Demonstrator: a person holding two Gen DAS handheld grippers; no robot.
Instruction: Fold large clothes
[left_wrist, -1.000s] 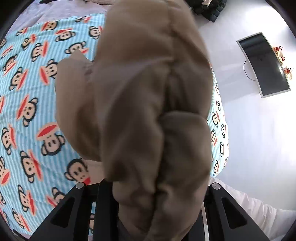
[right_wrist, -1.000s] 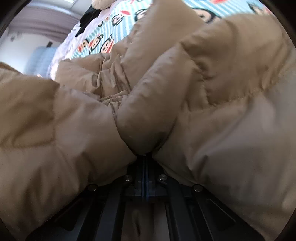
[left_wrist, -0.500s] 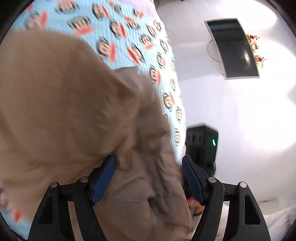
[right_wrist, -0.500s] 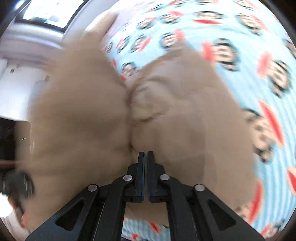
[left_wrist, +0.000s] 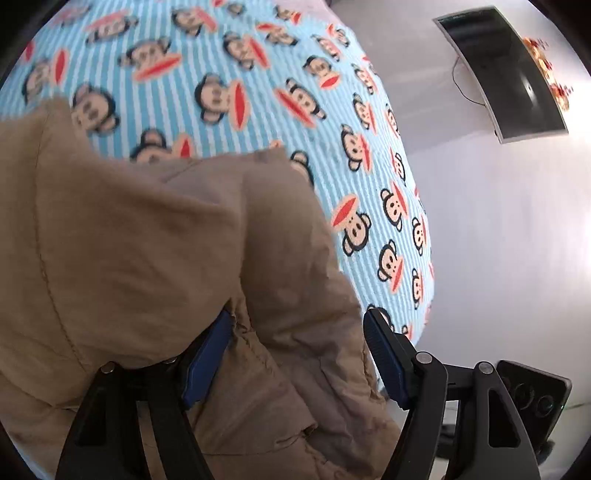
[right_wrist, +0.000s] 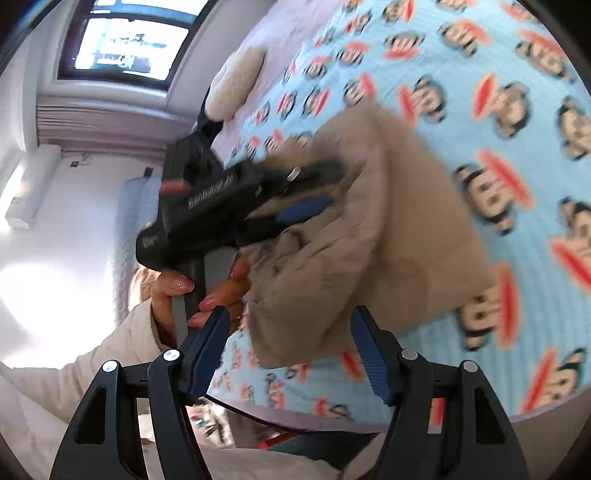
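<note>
Jacket (left_wrist: 147, 258) on bedspread (left_wrist: 258, 74) | left tool (left_wrist: 299, 354) apart (fabric between) | right tool (right_wrist: 288, 350) opening, empty

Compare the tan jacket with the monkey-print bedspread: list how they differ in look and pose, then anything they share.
1. The jacket is plain tan; the bedspread is blue-and-white striped with cartoon monkeys.
2. The jacket is puffy and quilted, bunched in a heap; the bedspread lies flat and smooth.
3. The jacket sits on top near the edge; the bedspread lies under it and reaches well past it.
Shared: both are soft fabric.
</note>
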